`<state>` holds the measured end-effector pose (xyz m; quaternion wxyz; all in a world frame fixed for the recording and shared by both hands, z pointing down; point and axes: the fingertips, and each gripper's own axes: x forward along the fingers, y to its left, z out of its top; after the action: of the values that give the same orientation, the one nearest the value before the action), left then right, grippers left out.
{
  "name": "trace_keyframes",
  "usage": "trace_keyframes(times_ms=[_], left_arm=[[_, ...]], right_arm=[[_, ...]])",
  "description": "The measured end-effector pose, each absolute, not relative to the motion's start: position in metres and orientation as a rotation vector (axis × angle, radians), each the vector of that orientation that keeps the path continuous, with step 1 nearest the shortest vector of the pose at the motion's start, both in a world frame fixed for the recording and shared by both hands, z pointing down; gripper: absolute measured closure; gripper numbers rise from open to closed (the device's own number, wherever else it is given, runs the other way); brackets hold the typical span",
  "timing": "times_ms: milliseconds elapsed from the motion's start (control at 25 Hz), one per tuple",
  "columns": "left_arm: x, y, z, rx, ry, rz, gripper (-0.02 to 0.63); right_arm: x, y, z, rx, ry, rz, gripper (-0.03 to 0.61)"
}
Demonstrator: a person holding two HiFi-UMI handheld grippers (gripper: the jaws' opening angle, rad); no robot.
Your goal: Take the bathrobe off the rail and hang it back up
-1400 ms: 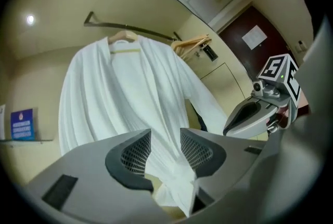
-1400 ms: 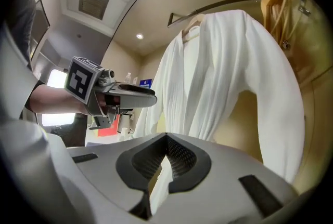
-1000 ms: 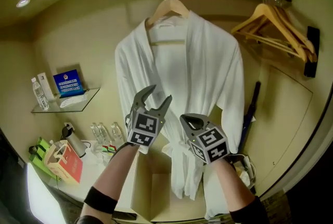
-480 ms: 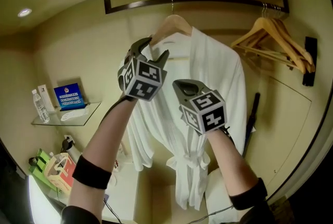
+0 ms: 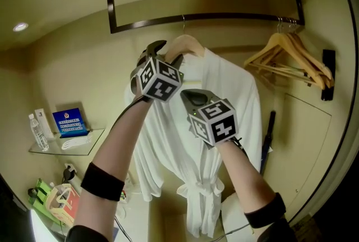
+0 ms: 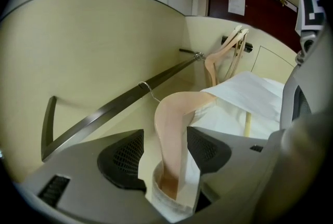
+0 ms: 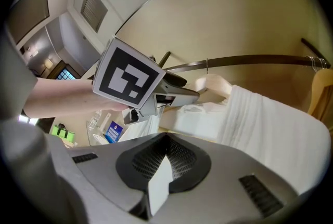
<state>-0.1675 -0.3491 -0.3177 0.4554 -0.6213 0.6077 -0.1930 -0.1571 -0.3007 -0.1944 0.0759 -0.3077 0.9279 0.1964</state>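
Head view: the white bathrobe [image 5: 224,117] is hanging lengthwise, straight down below the rail [image 5: 224,15]. It is on a wooden hanger [image 5: 188,42] whose hook is sitting over the rail. The left gripper [image 5: 162,51] is covering one robe shoulder, and the person's forearms are hiding part of its front. The right gripper [image 5: 193,95] is hovering farther below the rail, before the robe's chest.

Left gripper view: the jaws are clamping the hanger's arm and the white cloth around it. The arm is slanting up toward the rail.

Right gripper view: the jaws are pressed together, and a white sliver at their seam is hard to identify.
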Motion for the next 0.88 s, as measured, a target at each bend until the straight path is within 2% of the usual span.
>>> trace_keyframes(times_ms=[240, 400, 880], left_arm=[[-0.168, -0.366, -0.324, -1.556, 1.484, -0.454, 0.356], [-0.164, -0.370, -0.321, -1.520, 1.462, -0.467, 0.430], [-0.162, -0.369, -0.324, -1.539, 1.454, -0.411, 0.433]], right_arm=[[-0.161, -0.307, -0.197, -0.959, 2.763, 0.603, 0.561], [-0.159, -0.311, -0.196, -0.981, 2.754, 0.607, 0.561], [-0.146, -0.312, -0.198, -1.020, 2.724, 0.604, 0.561]])
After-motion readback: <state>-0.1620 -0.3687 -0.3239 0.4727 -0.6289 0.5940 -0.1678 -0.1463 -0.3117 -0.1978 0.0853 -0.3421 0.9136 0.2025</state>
